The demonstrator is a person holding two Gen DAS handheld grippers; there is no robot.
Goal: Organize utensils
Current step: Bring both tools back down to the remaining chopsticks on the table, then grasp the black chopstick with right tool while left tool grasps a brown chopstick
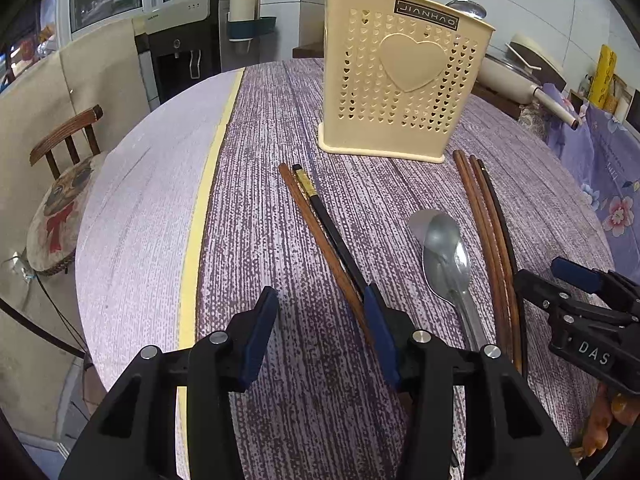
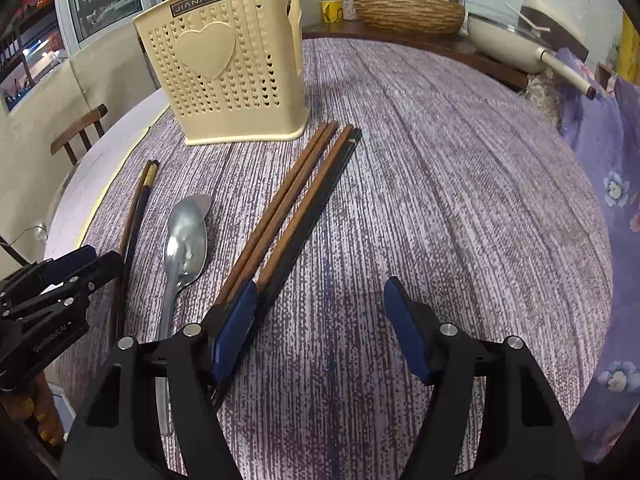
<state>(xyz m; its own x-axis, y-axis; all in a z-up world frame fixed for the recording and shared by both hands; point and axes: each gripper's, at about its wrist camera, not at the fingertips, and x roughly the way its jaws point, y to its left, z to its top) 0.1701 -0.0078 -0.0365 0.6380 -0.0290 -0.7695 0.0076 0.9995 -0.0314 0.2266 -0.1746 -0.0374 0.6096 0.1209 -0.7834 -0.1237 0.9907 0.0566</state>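
A cream perforated utensil holder with a heart stands upright on the round table; it also shows in the right wrist view. In front of it lie a brown and a black chopstick, a metal spoon and a bundle of brown and black chopsticks. In the right wrist view the pair lies left, the spoon in the middle, the bundle right. My left gripper is open and empty, its right finger beside the pair. My right gripper is open and empty, its left finger over the bundle.
The table wears a purple streaked cloth with a yellow stripe. A wooden chair stands at the left. A white pan, a woven basket and a flowered cloth are at the back right.
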